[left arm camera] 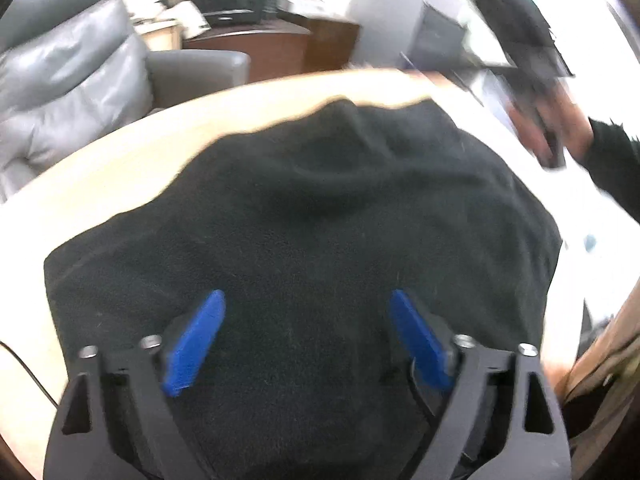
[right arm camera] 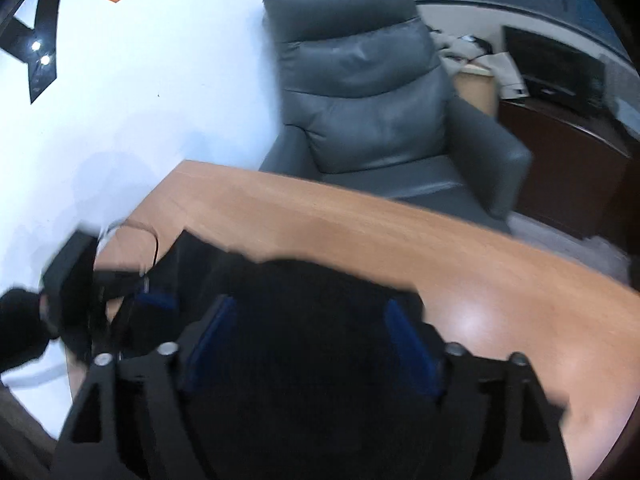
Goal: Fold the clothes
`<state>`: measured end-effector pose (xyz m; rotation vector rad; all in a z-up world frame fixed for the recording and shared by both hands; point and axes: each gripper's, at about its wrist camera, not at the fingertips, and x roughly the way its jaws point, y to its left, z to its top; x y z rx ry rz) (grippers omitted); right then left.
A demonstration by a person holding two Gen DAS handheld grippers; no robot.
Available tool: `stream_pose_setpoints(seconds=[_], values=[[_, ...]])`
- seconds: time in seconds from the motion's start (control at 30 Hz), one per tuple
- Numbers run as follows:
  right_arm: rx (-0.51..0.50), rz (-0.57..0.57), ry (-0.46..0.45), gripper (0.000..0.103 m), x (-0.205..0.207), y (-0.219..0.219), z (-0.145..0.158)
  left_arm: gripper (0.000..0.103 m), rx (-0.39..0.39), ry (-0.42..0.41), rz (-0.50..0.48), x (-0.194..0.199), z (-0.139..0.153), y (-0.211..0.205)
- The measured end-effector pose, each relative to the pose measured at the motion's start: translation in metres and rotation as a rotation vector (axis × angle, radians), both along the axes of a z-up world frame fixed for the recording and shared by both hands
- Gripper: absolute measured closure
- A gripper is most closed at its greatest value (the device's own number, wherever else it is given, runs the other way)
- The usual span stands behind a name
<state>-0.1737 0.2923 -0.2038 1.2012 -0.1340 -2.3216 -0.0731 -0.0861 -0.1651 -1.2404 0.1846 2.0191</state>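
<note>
A black garment (left arm camera: 312, 216) lies bunched and partly folded on a light wooden table (left arm camera: 120, 168). My left gripper (left arm camera: 308, 300) hovers just above the garment's near part, open and empty, blue pads spread wide. In the right wrist view the same garment (right arm camera: 312, 292) fills the foreground on the table (right arm camera: 400, 224). My right gripper (right arm camera: 310, 308) is open over it, nothing between the pads. The right gripper and the hand holding it show blurred at the upper right of the left wrist view (left arm camera: 540, 120). The left gripper shows blurred at the left of the right wrist view (right arm camera: 92, 300).
A grey leather armchair (right arm camera: 372, 104) stands beyond the table's far edge, also seen in the left wrist view (left arm camera: 60, 92). A dark wooden desk with a monitor (right arm camera: 556, 68) is behind it. A thin black cable (right arm camera: 154, 244) lies on the table's left part.
</note>
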Motion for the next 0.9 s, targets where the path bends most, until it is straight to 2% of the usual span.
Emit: stream_pose_setpoints(seconds=[0.07,0.13,0.17,0.2,0.27,0.3,0.33,0.37,0.4,0.47,0.5,0.57,0.67,0.73,0.8,0.9], values=[[0.073,0.013,-0.047,0.019,0.04,0.0,-0.015,0.003,0.007,-0.037,0.066,-0.006,-0.006,-0.014],[0.19,0.018,-0.136,0.019,0.069,-0.006,-0.049,0.004,-0.042,-0.061,0.105,-0.011,-0.023,-0.007],[0.255,0.016,-0.177,0.022,0.081,-0.009,-0.068,0.004,-0.066,-0.04,0.1,-0.008,-0.026,-0.002],[0.297,0.012,-0.17,0.024,0.092,-0.005,-0.075,0.004,-0.098,-0.023,0.092,-0.005,-0.027,0.003],[0.341,-0.008,-0.082,0.024,0.113,0.006,-0.066,0.003,-0.167,-0.006,0.067,0.004,-0.02,0.009],[0.352,-0.041,-0.068,0.024,0.12,0.015,-0.06,0.004,-0.151,-0.012,0.055,0.01,-0.013,0.008],[0.337,-0.085,-0.04,0.024,0.13,0.028,-0.051,0.004,-0.108,-0.022,0.047,0.018,-0.005,0.005],[0.308,-0.108,-0.04,0.019,0.138,0.039,-0.049,0.003,-0.075,-0.029,0.046,0.024,0.0,0.0],[0.279,-0.12,-0.082,0.014,0.145,0.05,-0.054,0.003,-0.071,-0.037,0.05,0.03,0.002,-0.004],[0.234,-0.124,-0.194,0.019,0.162,0.072,-0.069,0.003,-0.12,-0.064,0.067,0.043,-0.002,-0.009],[0.203,-0.13,-0.186,0.019,0.172,0.081,-0.066,0.005,-0.161,-0.062,0.077,0.053,-0.004,-0.011],[0.122,-0.183,-0.156,0.019,0.192,0.104,-0.051,0.006,-0.189,-0.025,0.088,0.075,0.003,-0.022],[-0.039,-0.258,-0.179,0.017,0.222,0.14,-0.041,0.007,-0.246,-0.049,0.18,0.102,0.017,-0.042],[-0.068,-0.261,-0.195,0.017,0.239,0.152,-0.04,0.008,-0.3,-0.073,0.246,0.127,0.027,-0.06],[-0.047,-0.226,-0.195,0.017,0.257,0.157,-0.042,0.008,-0.356,-0.084,0.3,0.154,0.041,-0.081],[-0.063,-0.198,-0.221,0.017,0.264,0.157,-0.047,0.008,-0.403,-0.023,0.292,0.172,0.065,-0.094]])
